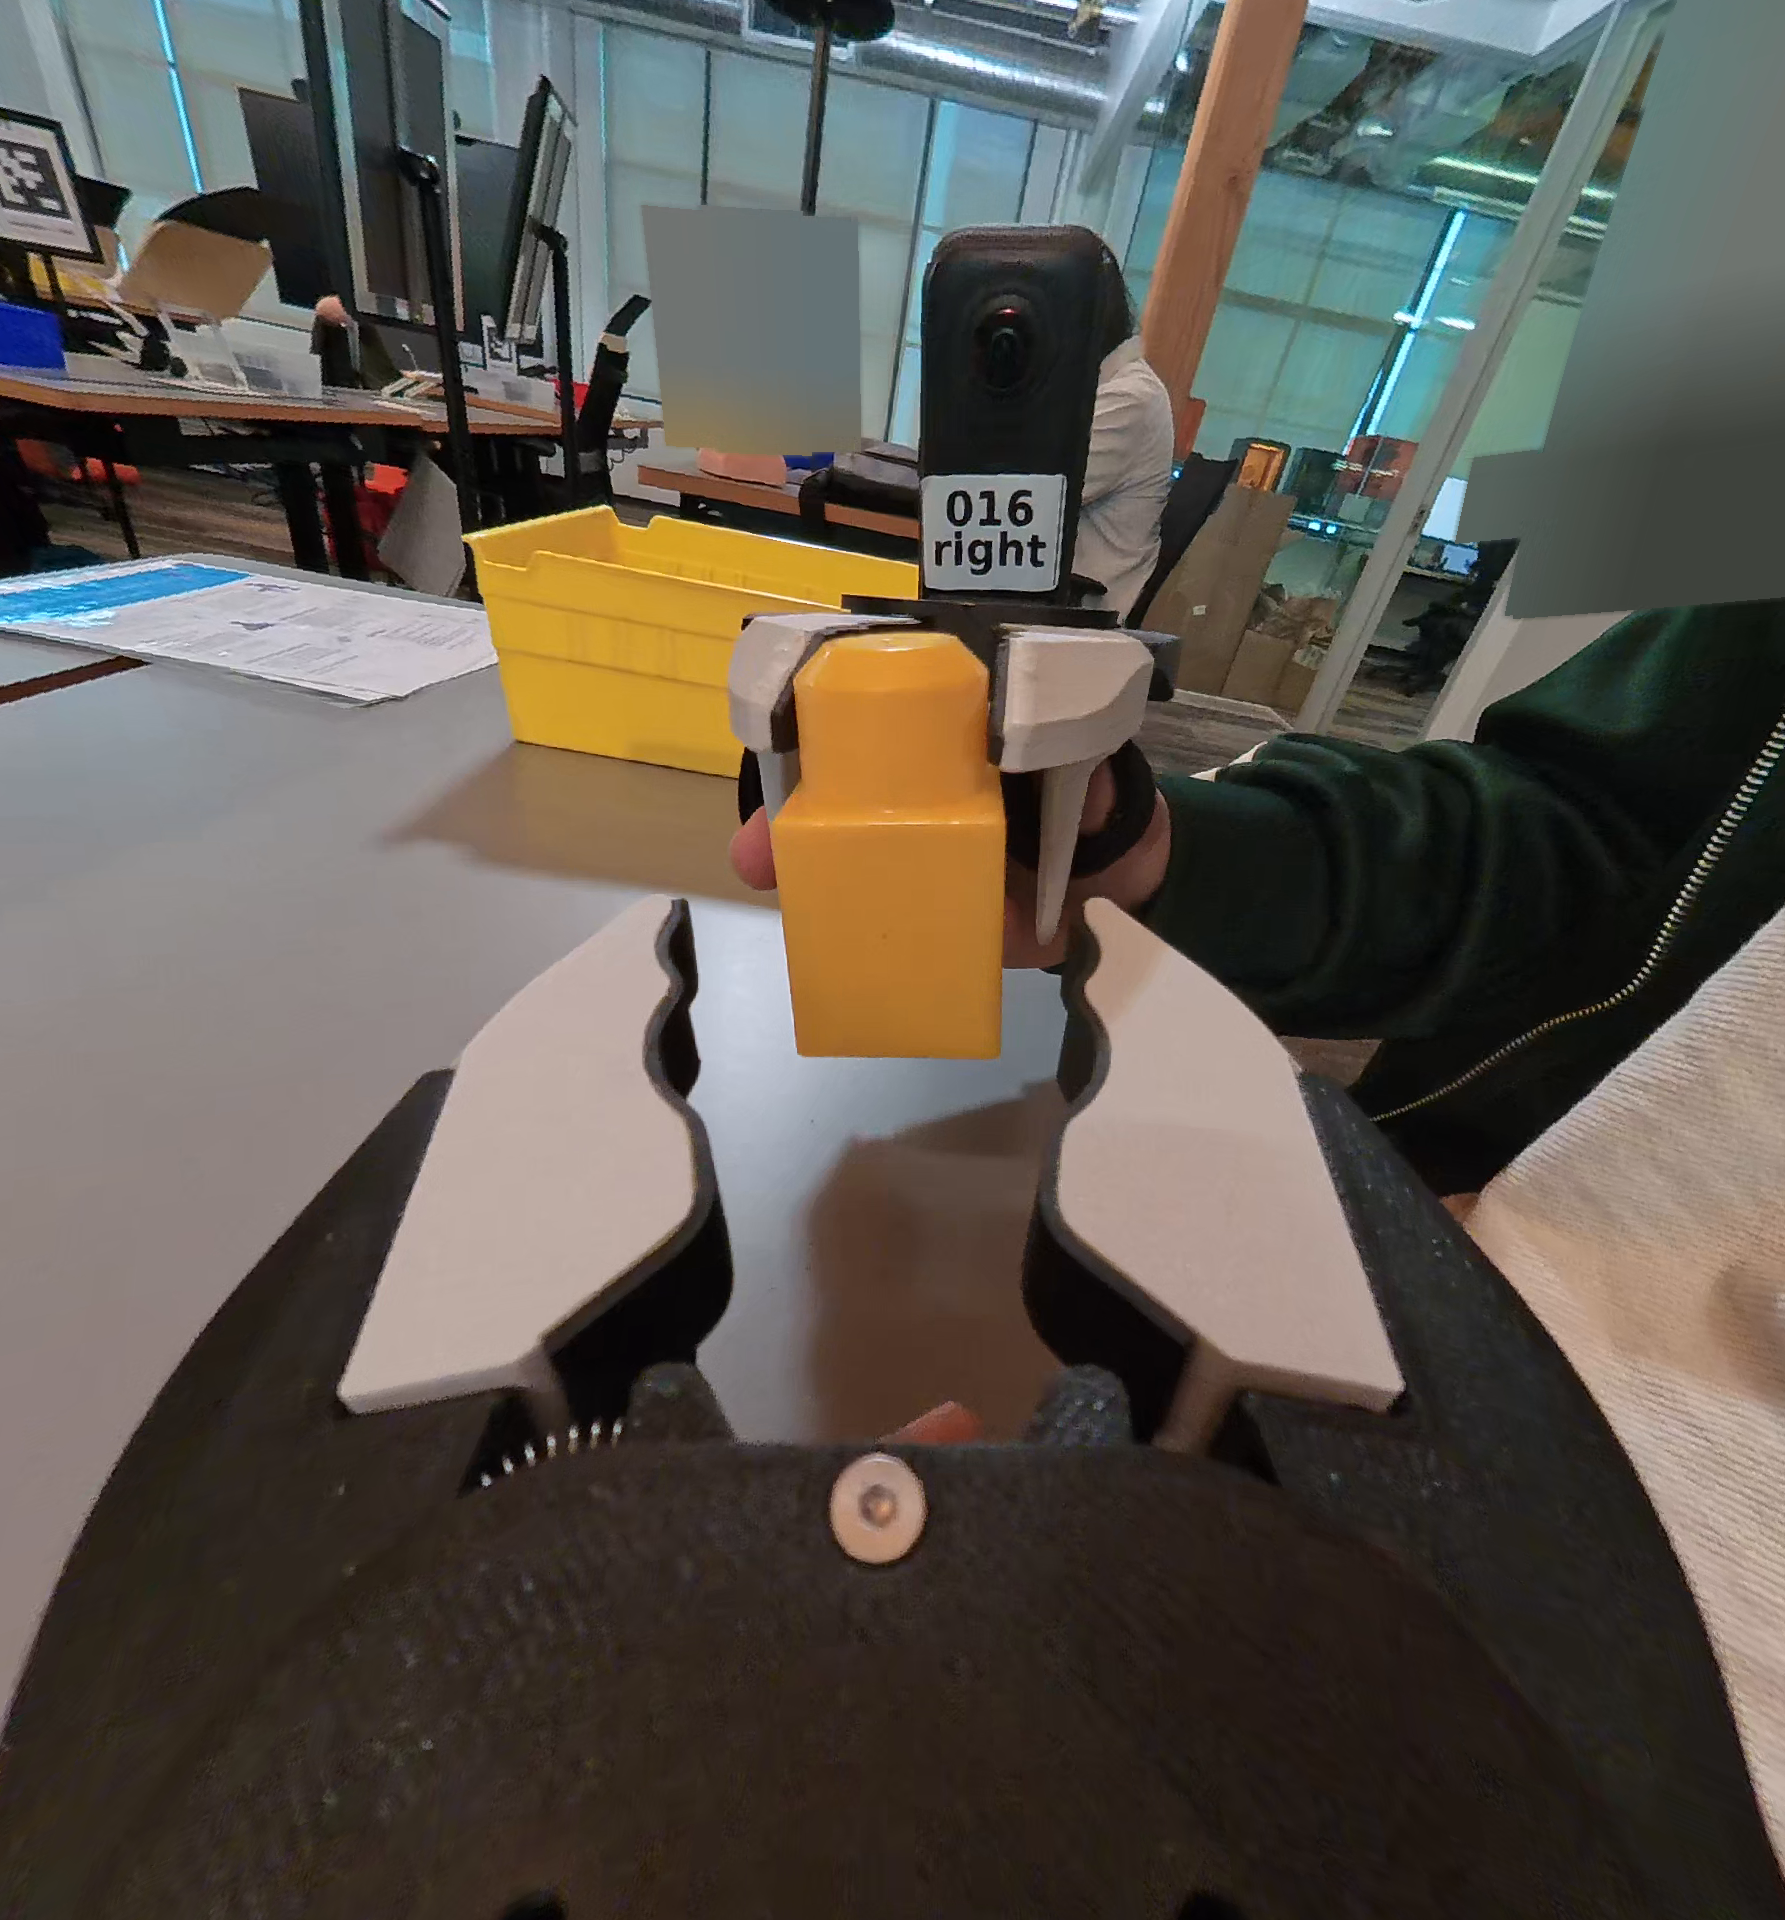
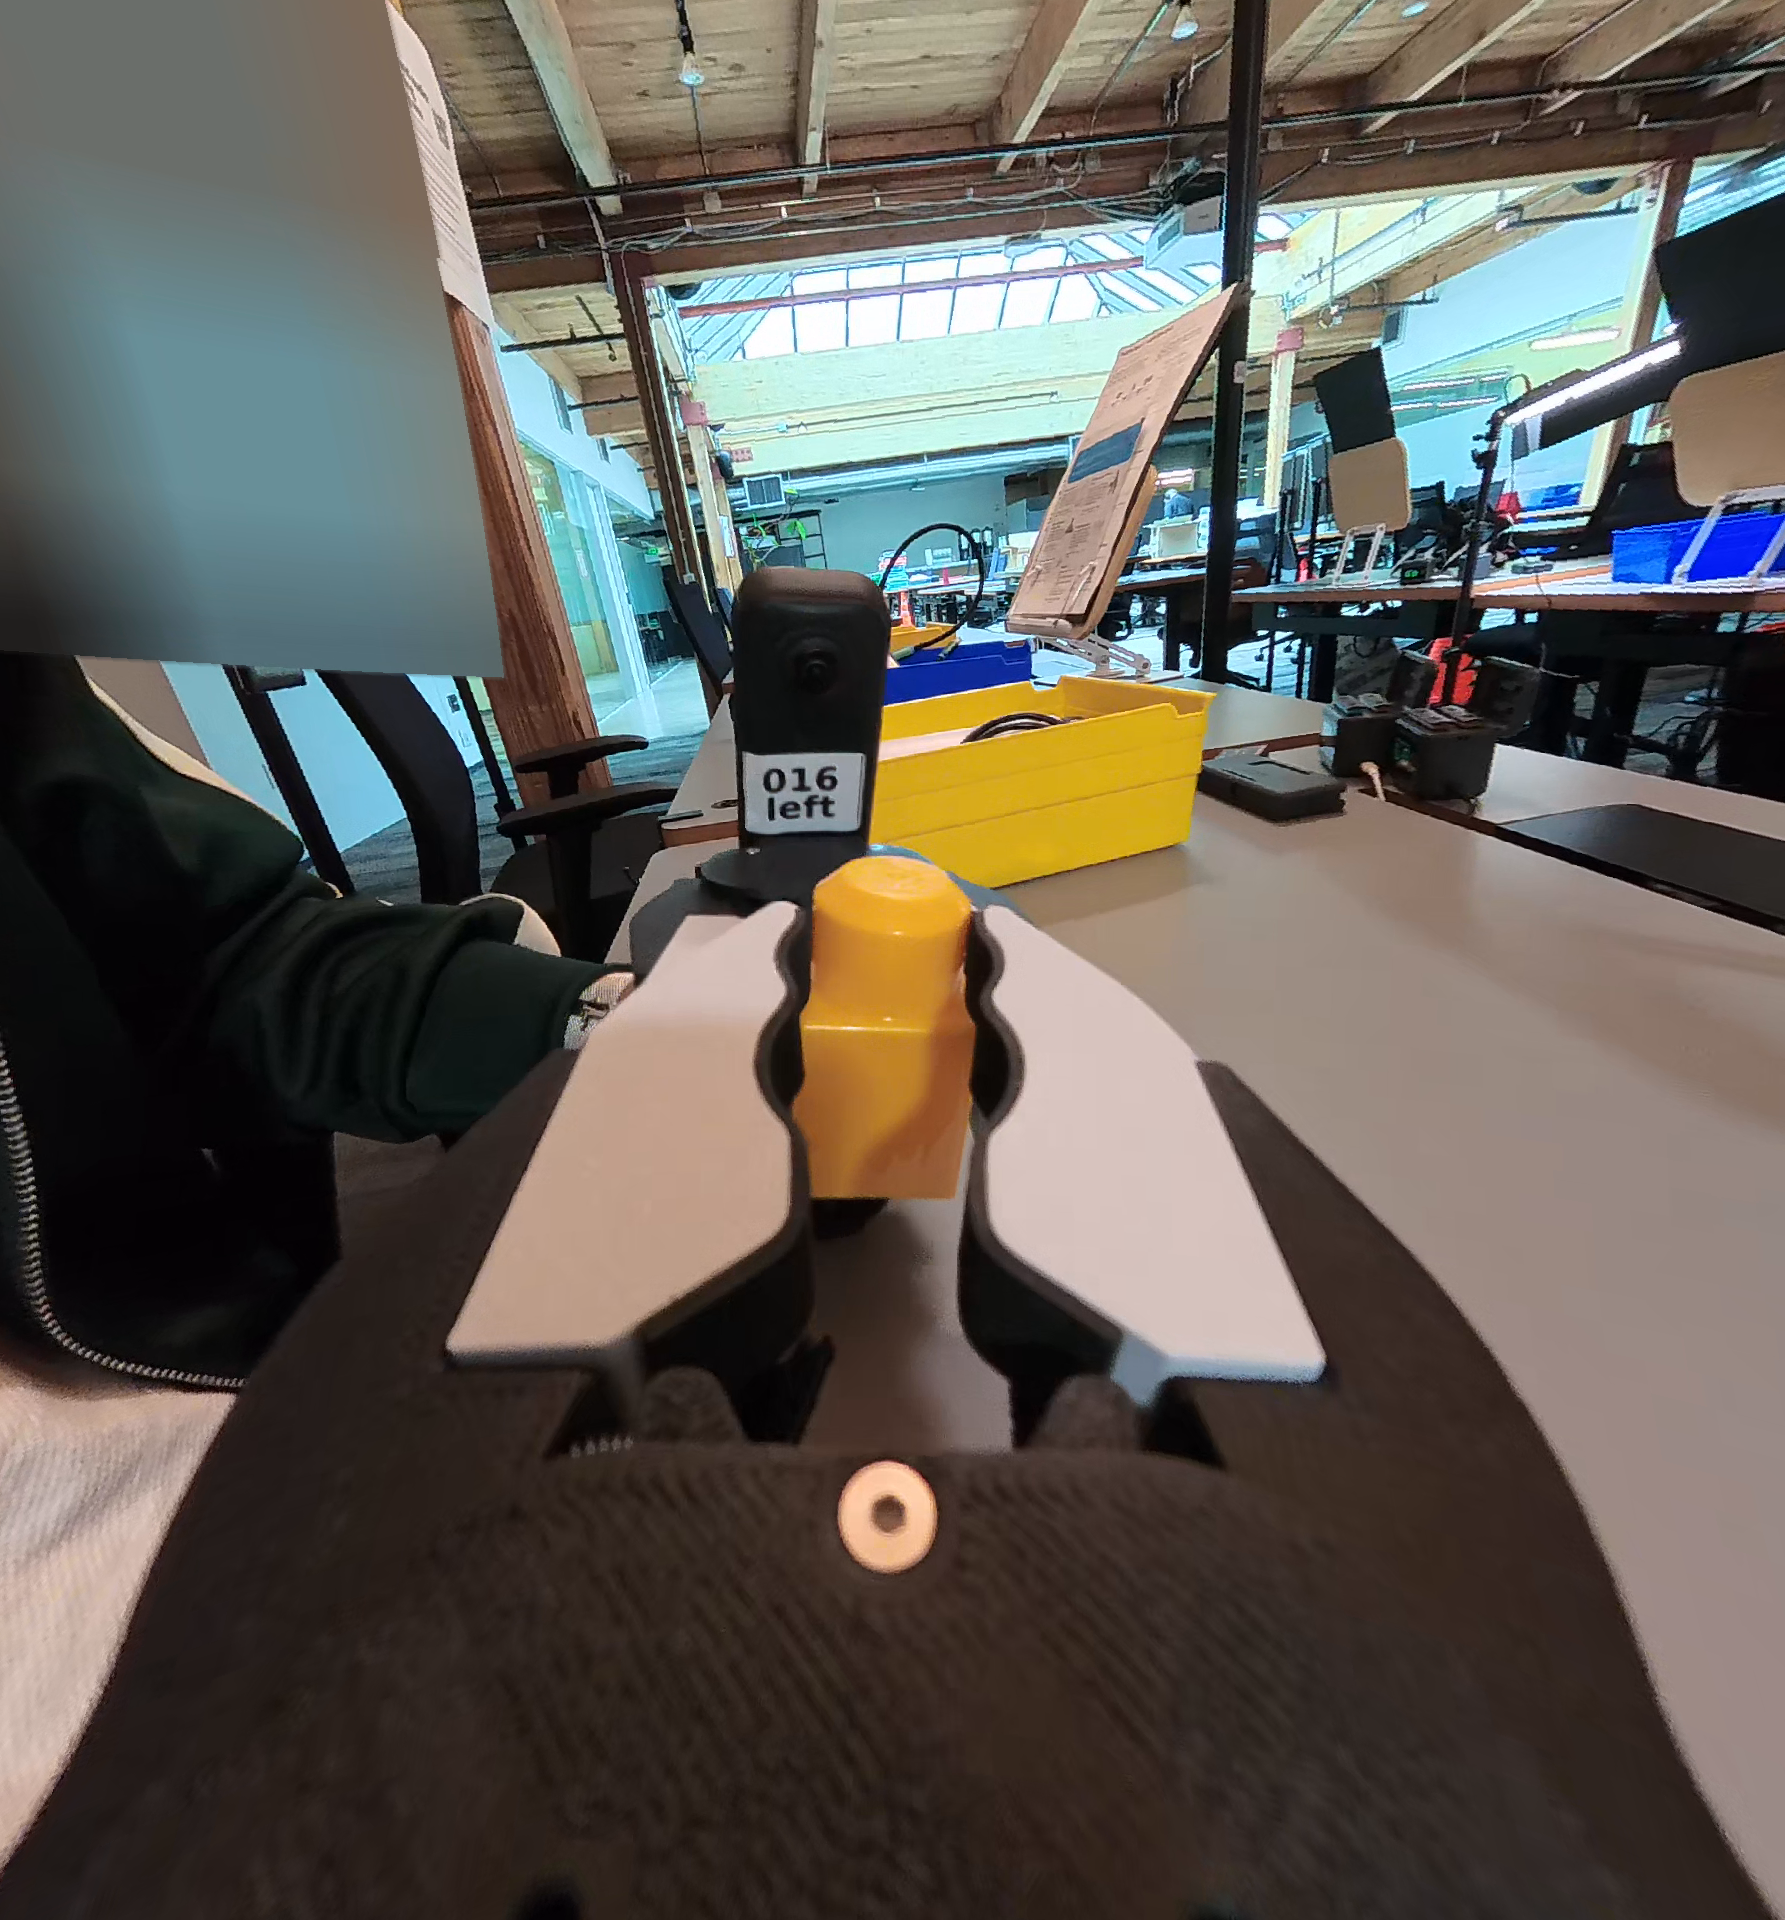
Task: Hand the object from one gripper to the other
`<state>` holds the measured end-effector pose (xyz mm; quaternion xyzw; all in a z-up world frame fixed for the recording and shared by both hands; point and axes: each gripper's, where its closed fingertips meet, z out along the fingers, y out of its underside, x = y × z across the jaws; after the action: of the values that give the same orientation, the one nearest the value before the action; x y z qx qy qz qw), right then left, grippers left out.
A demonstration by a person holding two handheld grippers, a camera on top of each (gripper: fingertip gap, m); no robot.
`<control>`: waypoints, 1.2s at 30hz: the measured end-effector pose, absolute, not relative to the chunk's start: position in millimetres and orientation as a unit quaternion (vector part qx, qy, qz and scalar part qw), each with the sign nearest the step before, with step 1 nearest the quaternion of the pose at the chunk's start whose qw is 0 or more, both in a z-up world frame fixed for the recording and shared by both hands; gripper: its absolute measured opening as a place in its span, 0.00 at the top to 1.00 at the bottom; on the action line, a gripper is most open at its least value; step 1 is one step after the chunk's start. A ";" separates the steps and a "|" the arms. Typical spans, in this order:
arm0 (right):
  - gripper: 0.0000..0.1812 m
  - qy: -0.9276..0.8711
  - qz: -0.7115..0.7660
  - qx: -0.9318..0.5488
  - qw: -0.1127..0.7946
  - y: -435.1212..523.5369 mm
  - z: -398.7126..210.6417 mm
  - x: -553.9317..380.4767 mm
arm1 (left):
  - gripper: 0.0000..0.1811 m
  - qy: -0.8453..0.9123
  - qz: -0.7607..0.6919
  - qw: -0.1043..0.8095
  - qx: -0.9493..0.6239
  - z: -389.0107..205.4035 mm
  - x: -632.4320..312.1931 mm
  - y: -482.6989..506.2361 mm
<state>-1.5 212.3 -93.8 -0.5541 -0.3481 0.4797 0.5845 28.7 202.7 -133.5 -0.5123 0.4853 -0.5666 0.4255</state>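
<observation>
- Handover, pre-transfer: right gripper (image 2: 886, 1023) is clamped on the yellow block (image 2: 883, 1081), its fingers tight on the sides, held above the surface (image 1: 244, 883).
- Left gripper (image 1: 880, 1023) fingers spread wide, empty; block's lower end sits between the tips, not touching.
- Next: advance left, close on the lower body, then right lets go.
- Yellow bin (image 1: 607, 644) sits behind, well apart; nothing blocks.

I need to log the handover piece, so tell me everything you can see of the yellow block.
The yellow block looks like glossy moulded plastic: a square body with one round stud on top. It stands upright in the air above the grey table. The right gripper is shut on its stud and upper body. The left gripper is open, its tips flanking the block's lower body without touching.
</observation>
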 end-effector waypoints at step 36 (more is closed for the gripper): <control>0.69 -0.352 0.481 -0.569 0.566 214.2 -103.8 -12.1 | 0.80 0.482 -0.602 0.403 -0.492 -125.7 24.3 195.6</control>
<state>-12.1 214.2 -103.8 -0.5693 -0.3517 0.4815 0.5660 24.3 195.6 -125.7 -0.4923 0.4824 -0.6021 0.4029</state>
